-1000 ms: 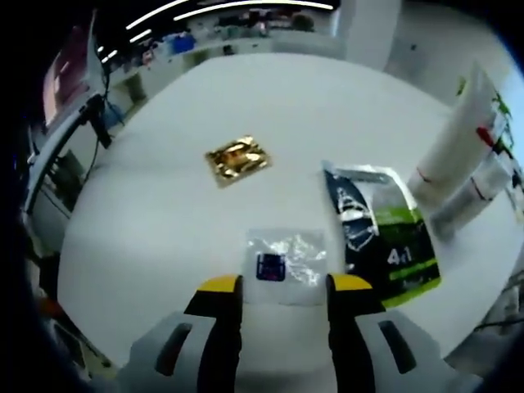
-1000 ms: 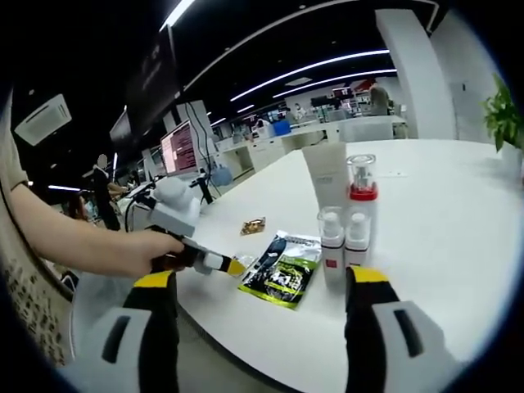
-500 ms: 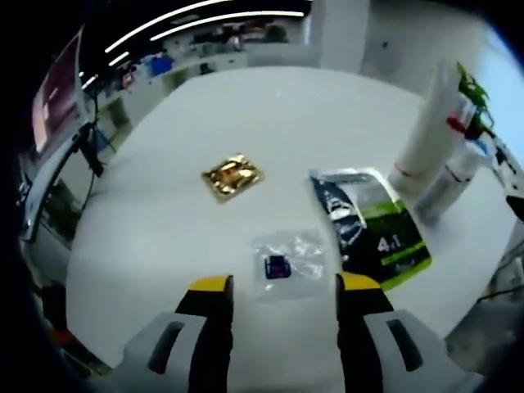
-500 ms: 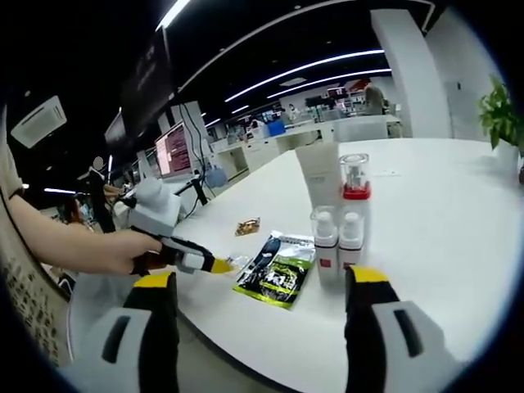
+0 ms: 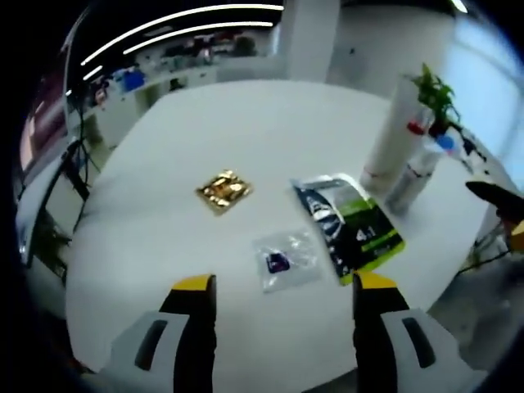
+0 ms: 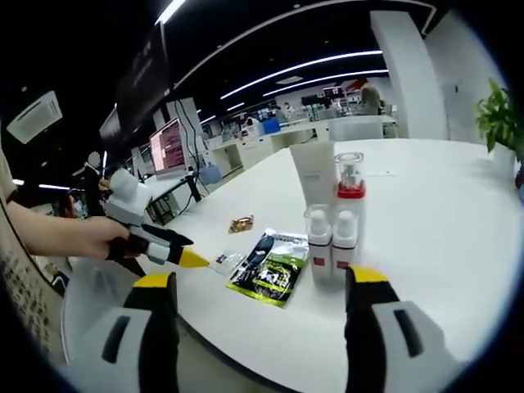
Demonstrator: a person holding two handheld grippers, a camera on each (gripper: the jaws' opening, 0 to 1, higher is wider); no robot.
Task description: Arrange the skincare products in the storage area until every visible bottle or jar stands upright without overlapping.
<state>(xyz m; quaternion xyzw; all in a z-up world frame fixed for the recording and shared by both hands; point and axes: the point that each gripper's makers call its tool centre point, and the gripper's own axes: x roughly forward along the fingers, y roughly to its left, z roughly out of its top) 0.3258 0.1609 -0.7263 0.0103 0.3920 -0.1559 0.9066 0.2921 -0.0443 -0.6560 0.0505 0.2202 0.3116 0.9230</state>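
On the white table (image 5: 164, 205) lie a gold foil sachet (image 5: 223, 191), a clear sachet with a dark label (image 5: 285, 259) and a dark green pouch (image 5: 348, 226). My left gripper (image 5: 282, 291) hovers open above the table's near edge, short of the clear sachet. At the right stand a tall white tube (image 5: 393, 135) and white bottles (image 5: 413, 168). In the right gripper view two small white bottles (image 6: 330, 244), a clear-capped red-collared bottle (image 6: 350, 192) and the tube (image 6: 315, 174) stand upright together. My right gripper (image 6: 262, 286) is open, off the table. The left gripper (image 6: 168, 250) enters from the left, held by a hand.
The green pouch (image 6: 268, 268), clear sachet (image 6: 223, 261) and gold sachet (image 6: 241, 223) lie left of the bottles. A potted plant (image 6: 499, 123) stands at the far right. Desks and monitors (image 6: 172, 143) fill the room behind. A person's arm (image 6: 49, 237) reaches in from the left.
My left gripper has pulled back and risen from the clear sachet, so more of the table shows. In the right gripper view it has lifted and drawn left.
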